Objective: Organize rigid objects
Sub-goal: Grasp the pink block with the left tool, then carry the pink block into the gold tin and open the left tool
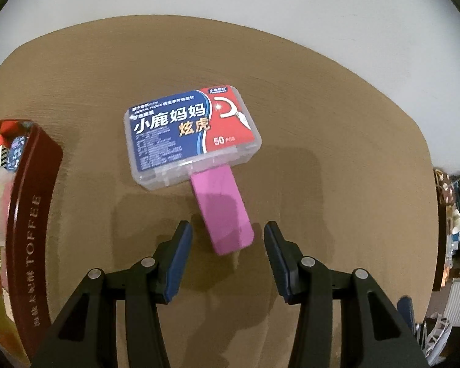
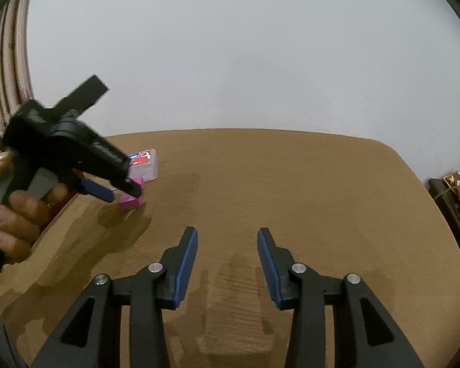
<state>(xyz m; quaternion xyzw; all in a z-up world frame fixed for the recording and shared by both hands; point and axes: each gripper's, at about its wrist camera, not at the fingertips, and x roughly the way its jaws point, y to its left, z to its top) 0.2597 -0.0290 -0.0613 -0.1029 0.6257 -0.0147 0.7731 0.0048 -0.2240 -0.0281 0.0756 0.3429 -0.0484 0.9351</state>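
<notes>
Pink plastic fills the gap ahead of the left gripper (image 1: 228, 228), whose jaws stand parted and empty above a slim pink block (image 1: 222, 211) lying flat on the brown wooden table (image 1: 337, 168). The block's long axis runs from the near end, just between the blue pads, away toward the far left, where its far end touches or slips under a clear dental floss box (image 1: 193, 135) with a blue and red label. The pads sit either side of the block's narrow width, which suits a pinch across it. At the left edge stands a dark red toffee tin (image 1: 30, 220), already holding assorted items, near the block and the likely destination. The right gripper (image 2: 227, 239), also released and grasping nothing, hovers over bare tabletop well to the right, so the left hand (image 2: 15, 214) is plainly nearer. Open table lies right and far; the floss box crowds the block's far end.
</notes>
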